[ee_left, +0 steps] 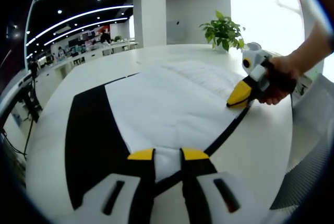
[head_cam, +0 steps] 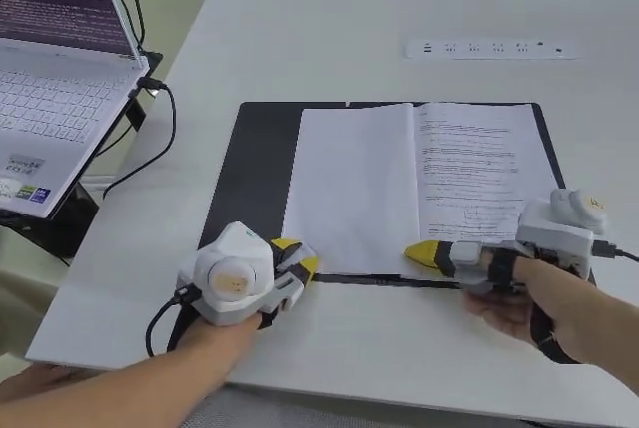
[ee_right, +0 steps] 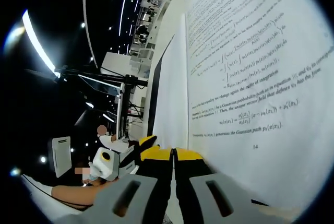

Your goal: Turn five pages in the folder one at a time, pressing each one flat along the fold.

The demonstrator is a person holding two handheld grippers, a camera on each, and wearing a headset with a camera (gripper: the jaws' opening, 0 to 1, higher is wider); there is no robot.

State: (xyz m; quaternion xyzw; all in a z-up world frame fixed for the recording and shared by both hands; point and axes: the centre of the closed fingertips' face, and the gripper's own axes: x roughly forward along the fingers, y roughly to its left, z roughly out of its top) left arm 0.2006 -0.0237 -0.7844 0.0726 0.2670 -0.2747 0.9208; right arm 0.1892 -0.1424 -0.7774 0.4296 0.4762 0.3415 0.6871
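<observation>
Black folder (head_cam: 250, 169) lies open and flat on the white counter (head_cam: 300, 29), close to the front edge and roughly midway along it. Its left cover is partly bare. On it sits a blank page (head_cam: 349, 189), and to the right of the fold (head_cam: 416, 189) a printed page (head_cam: 474, 169) with text and formulas; the right gripper view shows the number 14 at its foot

Left tongs (head_cam: 298, 266): at the front left corner of the blank page, by the folder's front edge. Yellow tips are a little apart, with white paper and the black folder edge showing in the gap. Cannot tell whether they touch the sheet

Right tongs (head_cam: 424, 253): at the foot of the printed page, just right of the fold, pointing left along the folder's front edge. Tips are together, no gap visible. Cannot tell whether any paper is caught between them

Both pages look flat; none is lifted

Elsewhere: white power strip (head_cam: 489, 48) toward the far right of the counter. Open laptop (head_cam: 50, 99) beside the counter's left edge, with a black cable (head_cam: 165, 139) trailing down from it. Potted plant (ee_left: 224, 30) stands beyond the counter in the left gripper view
</observation>
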